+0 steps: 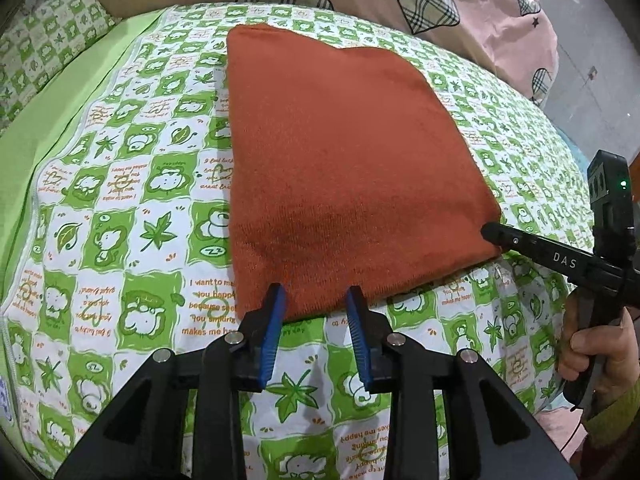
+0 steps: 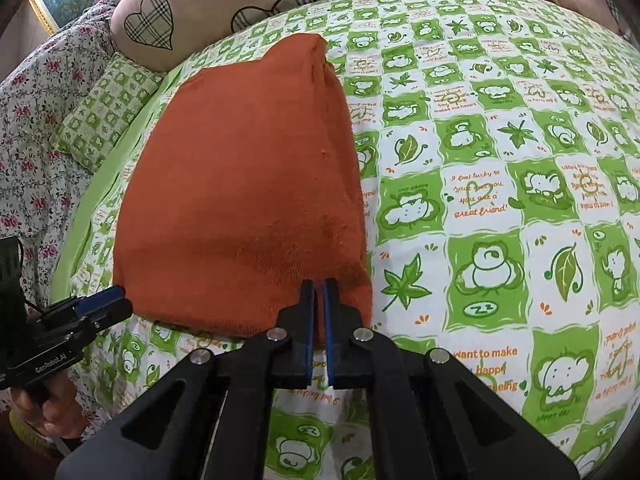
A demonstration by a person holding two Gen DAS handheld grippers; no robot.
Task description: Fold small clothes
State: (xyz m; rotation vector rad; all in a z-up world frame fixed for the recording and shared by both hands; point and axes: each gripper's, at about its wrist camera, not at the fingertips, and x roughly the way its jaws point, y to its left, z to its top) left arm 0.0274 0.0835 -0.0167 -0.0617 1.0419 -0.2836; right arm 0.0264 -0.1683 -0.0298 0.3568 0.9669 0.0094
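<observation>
Left wrist view: a rust-orange knitted garment [image 1: 344,176], folded into a flat rectangle, fills the frame's centre on the green-and-white cartoon-print bedsheet [image 1: 120,208]. The left gripper [image 1: 316,300] spreads its blue ribbed fingers at the hem. The right gripper [image 2: 319,292] has fingers nearly pressed together at the garment's near corner; whether they pinch it, I cannot tell.

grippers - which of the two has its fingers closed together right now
The right gripper: its blue pads are nearly touching at the near right corner of the orange garment. The left gripper has its fingers spread wide apart at the garment's near edge.
</observation>
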